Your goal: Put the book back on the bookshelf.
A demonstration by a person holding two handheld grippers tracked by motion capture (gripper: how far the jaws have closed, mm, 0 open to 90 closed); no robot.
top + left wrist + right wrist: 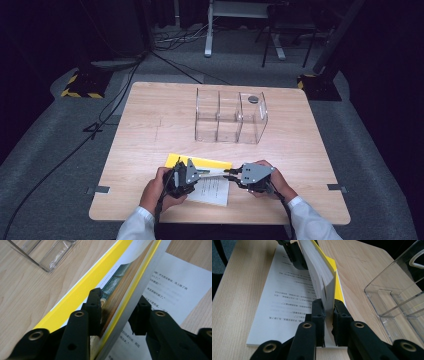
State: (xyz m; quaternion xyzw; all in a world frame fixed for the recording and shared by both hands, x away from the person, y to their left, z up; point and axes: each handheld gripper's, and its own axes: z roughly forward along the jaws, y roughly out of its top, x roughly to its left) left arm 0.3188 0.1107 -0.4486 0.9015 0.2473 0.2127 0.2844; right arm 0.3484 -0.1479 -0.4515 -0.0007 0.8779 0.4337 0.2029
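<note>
Two grippers hold the yellow book [212, 172] on the bench [150, 130]: the right gripper [327, 305] pinches its raised pages, and the left gripper [117, 303] pinches the same block.

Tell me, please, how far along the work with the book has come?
Done: the book lies open on the table, part of it raised on edge. In hand: the left tongs and right tongs pinch that raised part from opposite ends. Left: probably closing it and standing it in the clear rack, which holds no book.
</note>
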